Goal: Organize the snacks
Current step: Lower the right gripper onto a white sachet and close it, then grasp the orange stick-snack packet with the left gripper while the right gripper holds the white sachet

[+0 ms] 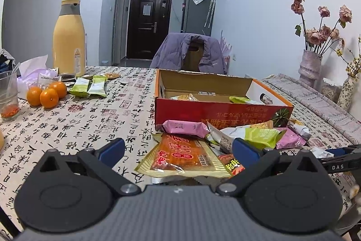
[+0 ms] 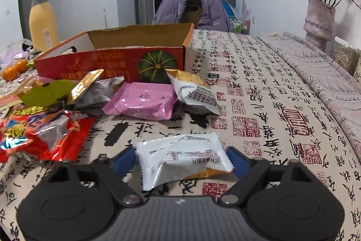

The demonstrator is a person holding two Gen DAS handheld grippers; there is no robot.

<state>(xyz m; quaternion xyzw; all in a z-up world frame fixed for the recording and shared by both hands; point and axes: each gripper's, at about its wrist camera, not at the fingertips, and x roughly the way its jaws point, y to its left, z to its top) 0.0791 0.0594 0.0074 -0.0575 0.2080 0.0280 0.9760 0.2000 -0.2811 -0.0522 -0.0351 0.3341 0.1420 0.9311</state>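
Note:
An open red cardboard box (image 1: pixel 223 108) stands on the table and holds a few snack packets; it also shows in the right wrist view (image 2: pixel 108 60). A pile of packets lies in front of it. My left gripper (image 1: pixel 178 150) is open, its fingers on either side of an orange packet (image 1: pixel 183 156) that lies on the table. My right gripper (image 2: pixel 182 158) is open around a white packet (image 2: pixel 182 158) on the cloth, with the blue pads close to its ends. A pink packet (image 2: pixel 144 101) and another white packet (image 2: pixel 194 89) lie further ahead.
Three oranges (image 1: pixel 46 93), two green packets (image 1: pixel 90 86), a yellow thermos (image 1: pixel 68 37) and a glass (image 1: pixel 8 96) stand at the left. A chair with a purple jacket (image 1: pixel 189 51) is behind the table. Vases of flowers (image 1: pixel 310 64) stand at the right. The right gripper's finger (image 1: pixel 338 154) shows at the right edge.

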